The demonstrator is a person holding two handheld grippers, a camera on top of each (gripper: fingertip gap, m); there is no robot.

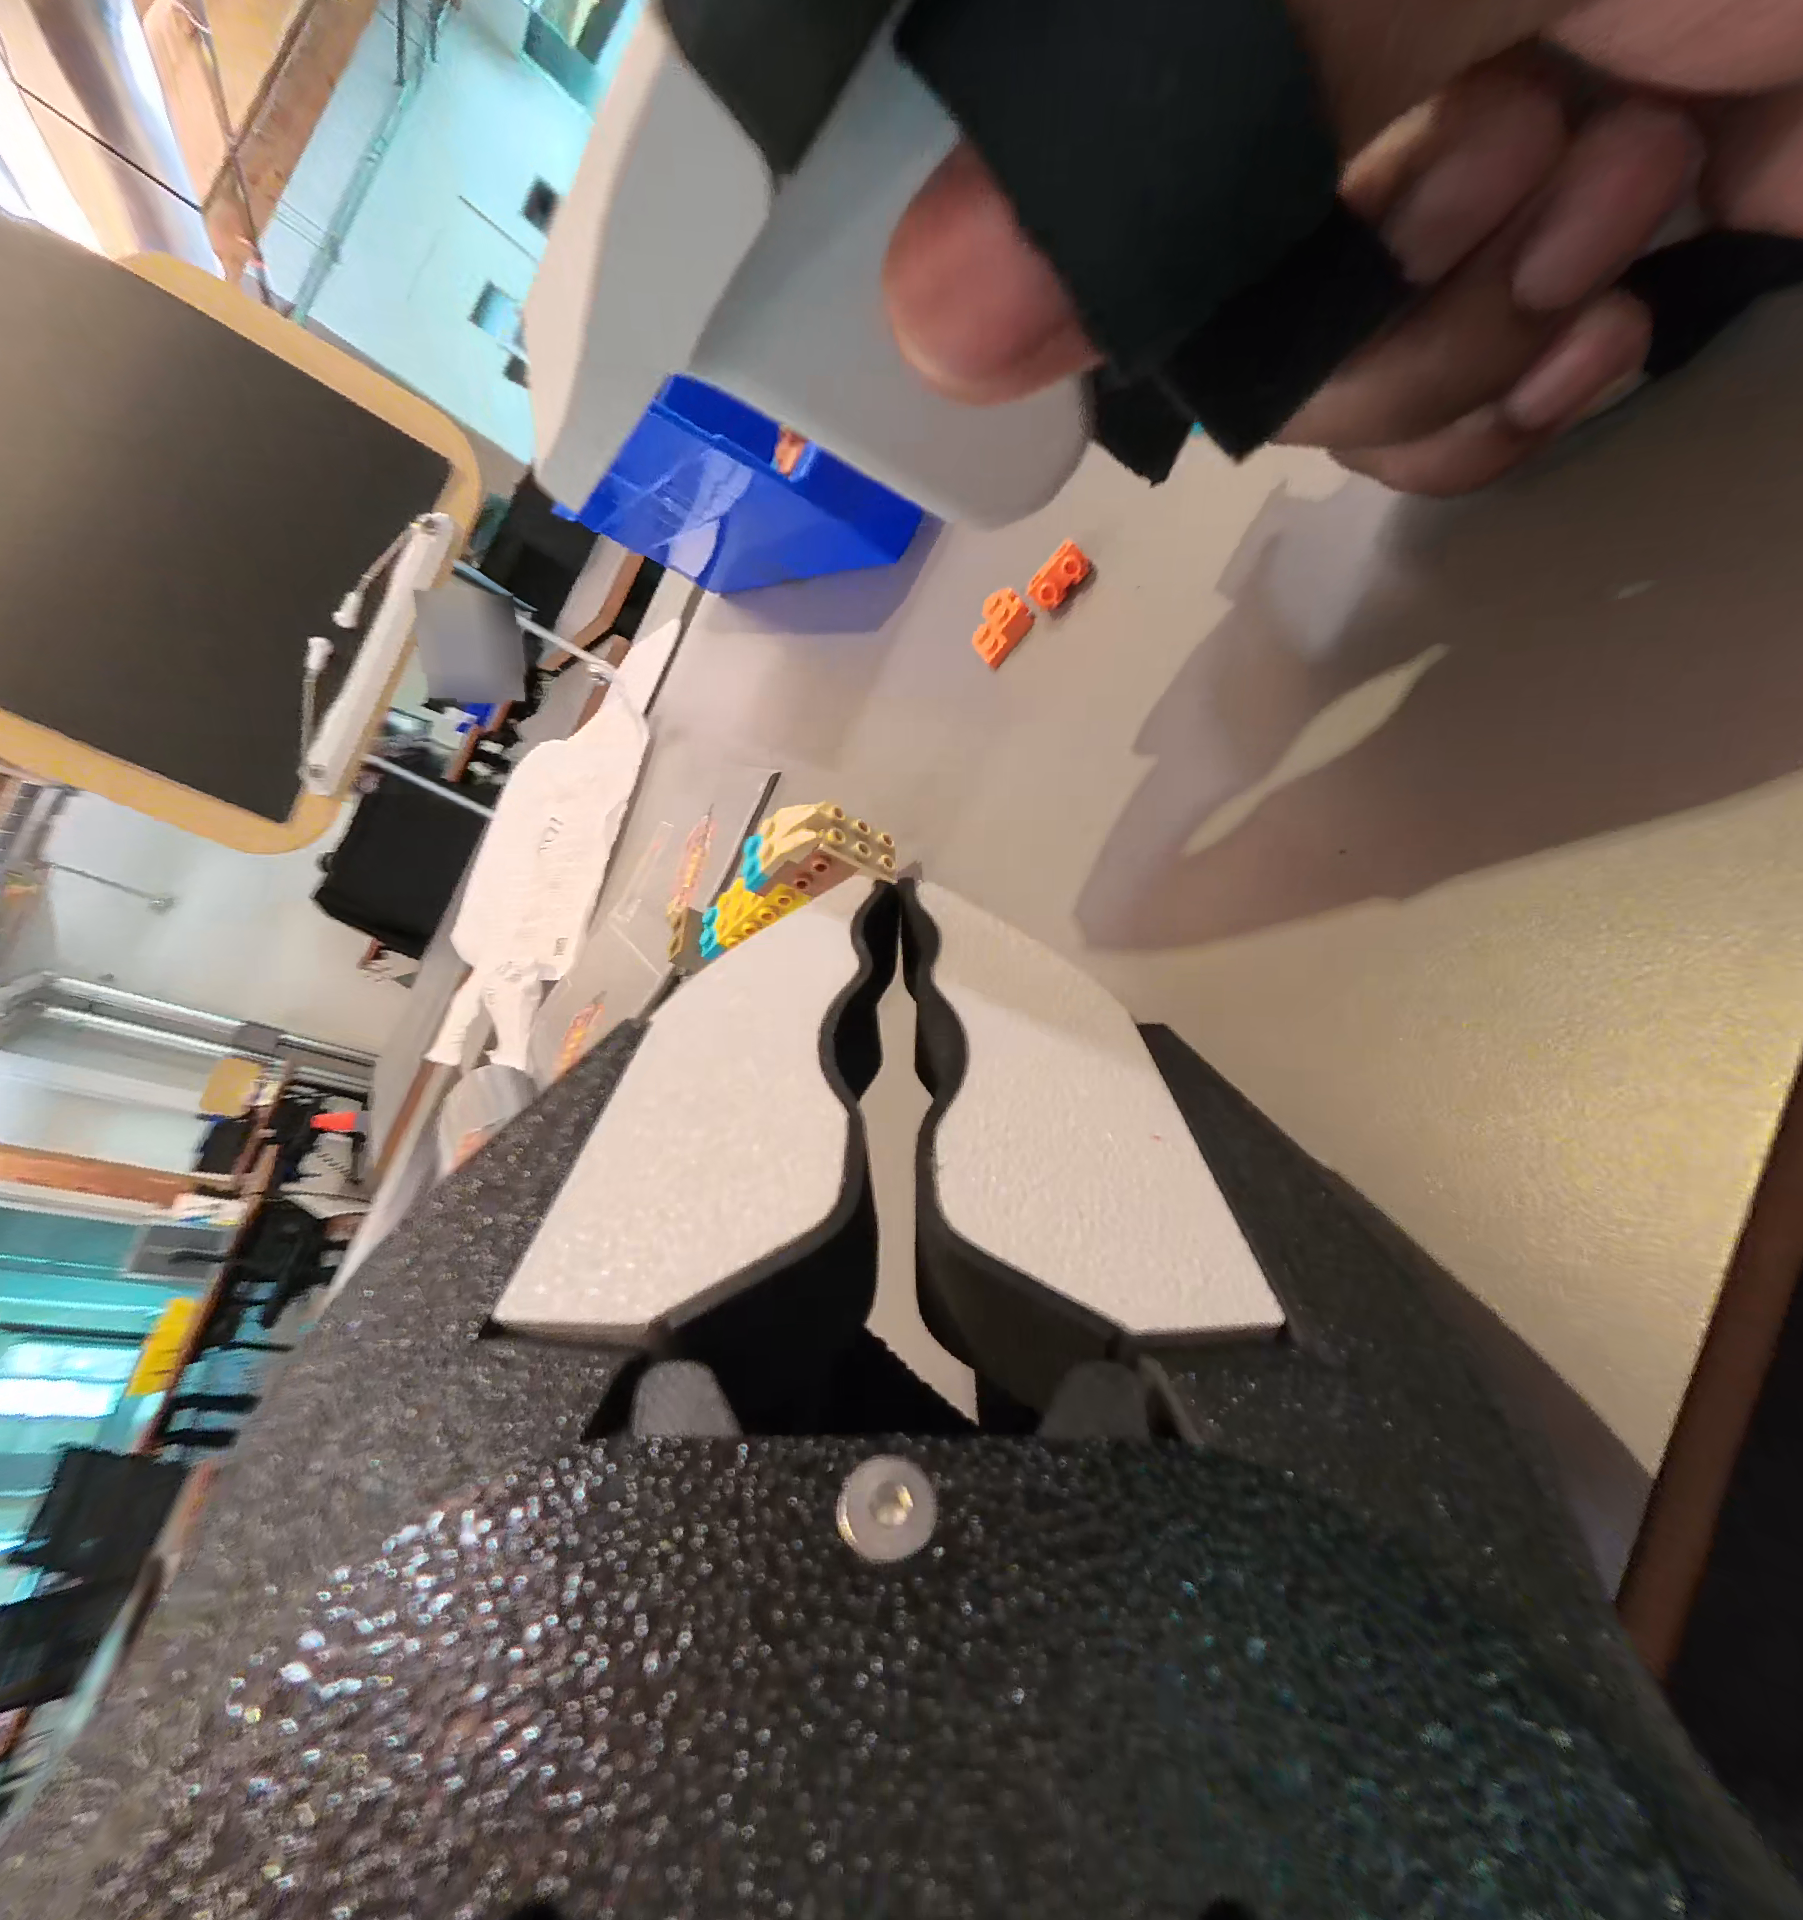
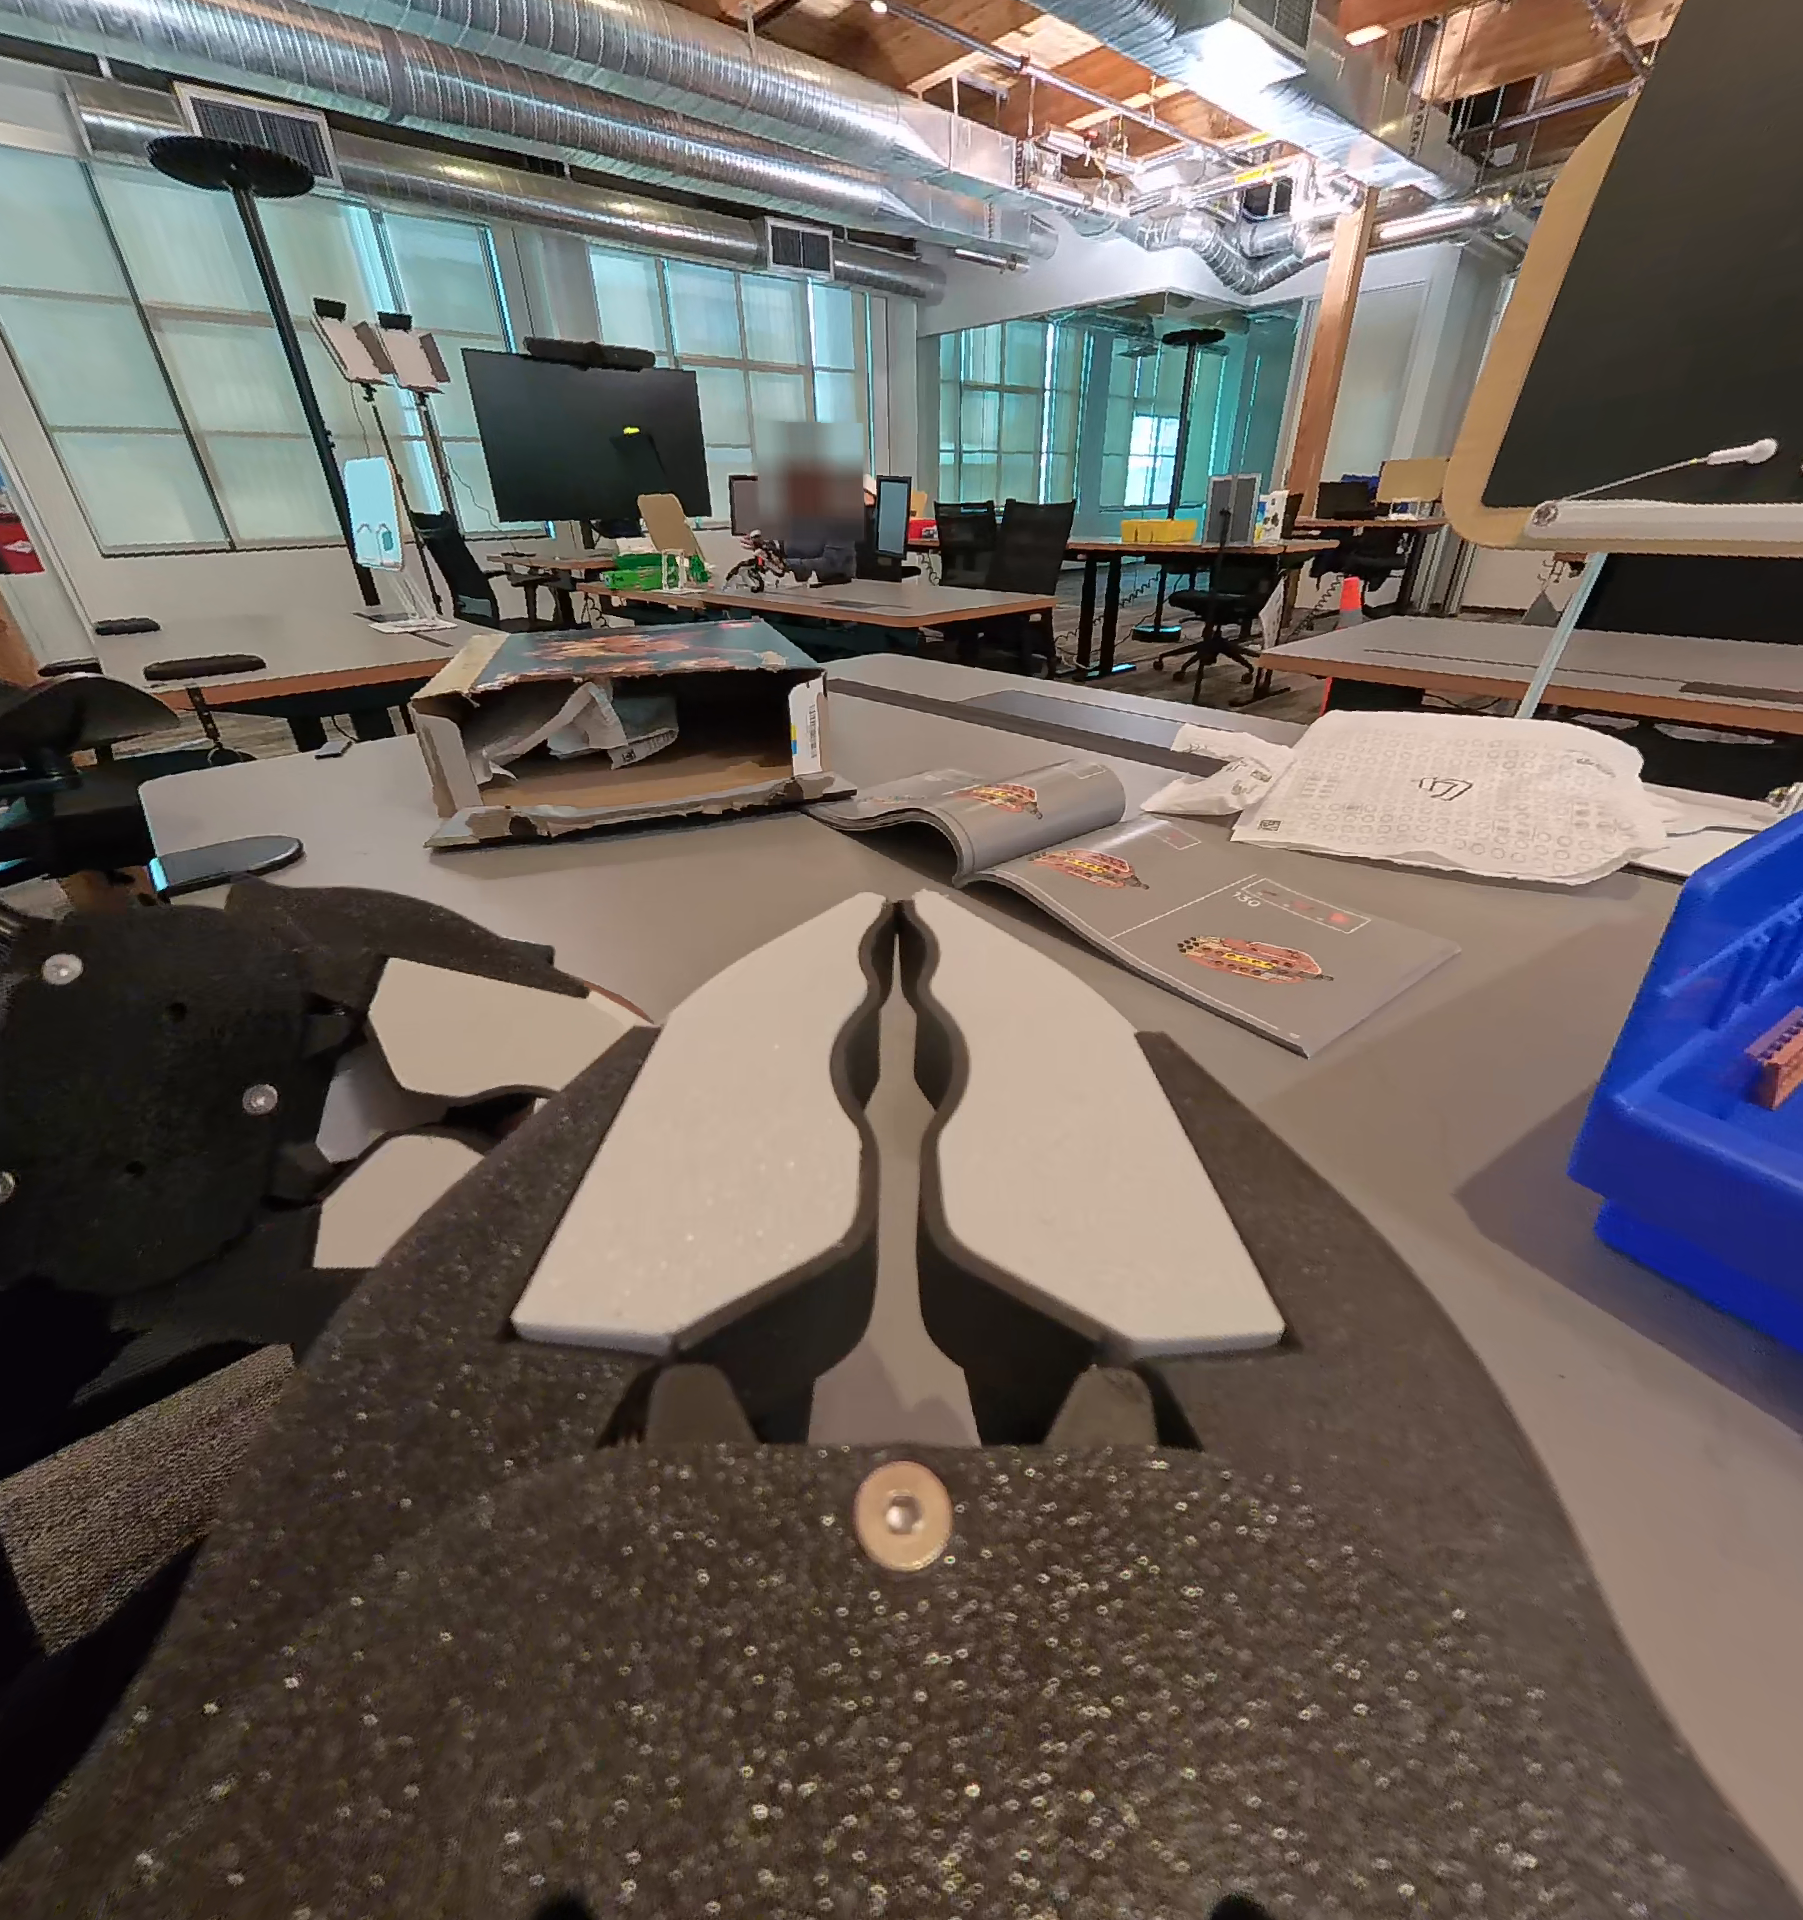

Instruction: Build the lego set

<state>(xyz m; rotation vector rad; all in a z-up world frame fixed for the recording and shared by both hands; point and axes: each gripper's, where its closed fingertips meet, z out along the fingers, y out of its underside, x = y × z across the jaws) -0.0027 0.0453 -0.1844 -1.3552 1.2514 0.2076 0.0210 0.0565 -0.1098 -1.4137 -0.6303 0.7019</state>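
Surveying from largest to smallest, I see the grey worktop [image 2: 668, 894] carrying a torn box [image 2: 616, 727], an open booklet [image 2: 1188, 894], a blue bin [image 2: 1728, 1122], the part-built model [image 1: 793, 873] and two loose orange bricks [image 1: 1032, 603].

The model stands just beyond the tips of the left hand-held gripper [image 1: 897, 894]; whether they touch it I cannot tell. I judge it light and rigid but fragile: stud joints can separate under side load. I would take hold across its lower yellow courses, squeezing flat faces, not the tan overhang on top.

The orange bricks lie well apart from the model, near the bin. They look small, hard and smooth, so liable to slip or pivot; I would pinch the long side walls squarely.

Both hand-held grippers are clenched with nothing between the pads. The right hand-held gripper [image 2: 899, 914] hovers over bare worktop, pointing toward the booklet.
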